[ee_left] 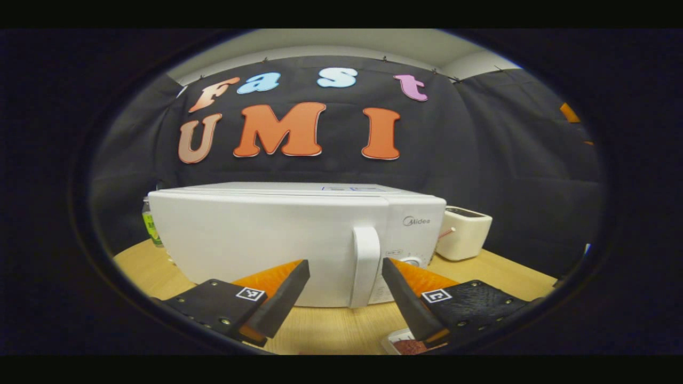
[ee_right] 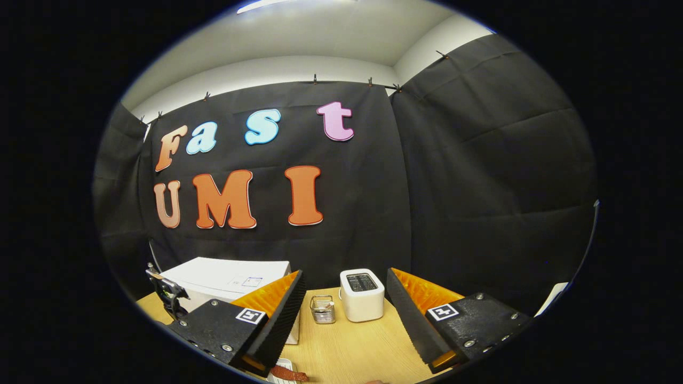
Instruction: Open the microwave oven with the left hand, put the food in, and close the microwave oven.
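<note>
Black cloth is hung around the booth, and a pale wooden worktop (ee_left: 331, 325) is seen below it. On the worktop a white microwave oven (ee_left: 277, 240) is stood with its door shut; its vertical handle (ee_left: 366, 266) is seen in the left gripper view just beyond and between the tips of the left gripper (ee_left: 346, 285), whose jaws are held open and touch nothing. The handle is not yet gripped.

Behind the oven's left end, part of a bottle (ee_left: 151, 226) with a green label is shown in the left gripper view, mostly hidden. To the oven's right a white toaster (ee_left: 464, 232) is stood, well apart from the jaws. At the bottom edge of that view a white dish with dark reddish food (ee_left: 408, 345) is cut off, so its shape is hard to make out.

From the right gripper view, taken from higher up, the oven's top (ee_right: 229, 280) is seen, along with the toaster (ee_right: 362, 295) with its slots and a small clear container (ee_right: 322, 309) beside it. The right gripper (ee_right: 346, 314) is held above the worktop with its jaws open and empty. The food (ee_right: 288, 373) is seen at the bottom edge, below the jaws and partly cut off. A dark clamp-like object (ee_right: 168, 293) at the oven's left cannot be identified.
</note>
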`<state>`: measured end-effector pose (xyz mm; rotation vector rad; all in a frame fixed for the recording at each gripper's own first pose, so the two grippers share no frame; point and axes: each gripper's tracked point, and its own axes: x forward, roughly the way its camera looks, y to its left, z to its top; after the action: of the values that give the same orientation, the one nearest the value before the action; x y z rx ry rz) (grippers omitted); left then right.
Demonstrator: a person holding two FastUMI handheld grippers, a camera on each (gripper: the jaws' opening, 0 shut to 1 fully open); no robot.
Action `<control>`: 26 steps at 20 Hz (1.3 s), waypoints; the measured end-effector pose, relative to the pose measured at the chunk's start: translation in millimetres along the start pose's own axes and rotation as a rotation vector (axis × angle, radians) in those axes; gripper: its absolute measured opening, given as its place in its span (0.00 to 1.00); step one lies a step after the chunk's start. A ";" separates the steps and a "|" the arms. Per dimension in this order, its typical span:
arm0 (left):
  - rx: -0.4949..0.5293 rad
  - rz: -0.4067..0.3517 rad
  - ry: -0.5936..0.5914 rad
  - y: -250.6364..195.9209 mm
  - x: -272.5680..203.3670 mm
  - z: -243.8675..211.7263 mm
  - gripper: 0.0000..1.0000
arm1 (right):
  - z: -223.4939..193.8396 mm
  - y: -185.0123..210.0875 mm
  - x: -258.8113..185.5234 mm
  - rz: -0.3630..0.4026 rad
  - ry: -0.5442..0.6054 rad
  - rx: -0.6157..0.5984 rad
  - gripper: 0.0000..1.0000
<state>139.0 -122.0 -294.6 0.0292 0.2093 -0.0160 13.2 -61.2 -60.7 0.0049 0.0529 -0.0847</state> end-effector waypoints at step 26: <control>0.158 -0.013 -0.054 -28.2 5.6 -1.0 0.48 | -24.7 5.2 -10.7 0.053 0.002 -0.004 0.95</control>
<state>143.8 -150.2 -297.5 0.1844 0.1537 -0.0459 1.7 -54.9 -84.8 0.0026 0.0554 -0.0314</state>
